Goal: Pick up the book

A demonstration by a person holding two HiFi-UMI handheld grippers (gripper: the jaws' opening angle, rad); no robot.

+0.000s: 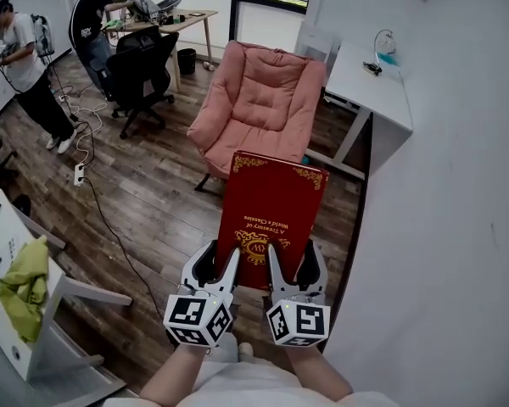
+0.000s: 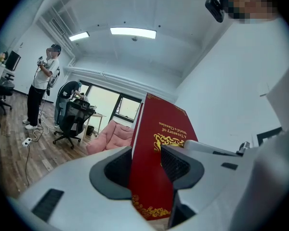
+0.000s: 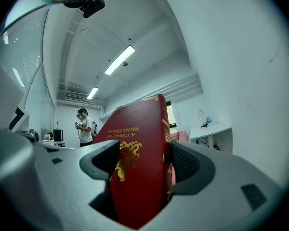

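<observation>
Evidently the load is being shared: the left tool (image 1: 220, 268) and the right tool (image 1: 293, 266) are each pinching the near edge of the red book (image 1: 270, 214), side by side, probably to stop it twisting. It is hanging cover-up in the air above the wooden floor (image 1: 144, 202), before the pink armchair (image 1: 263, 100). I am counting one book, two tools, one armchair.

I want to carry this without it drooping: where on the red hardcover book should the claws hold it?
At its near end, from the holder's side, as now: left claw and right claw each clamp the red hardcover book across its thickness near a corner. Stiff flat covers suit a pinch; two spaced grips should resist twisting.
</observation>
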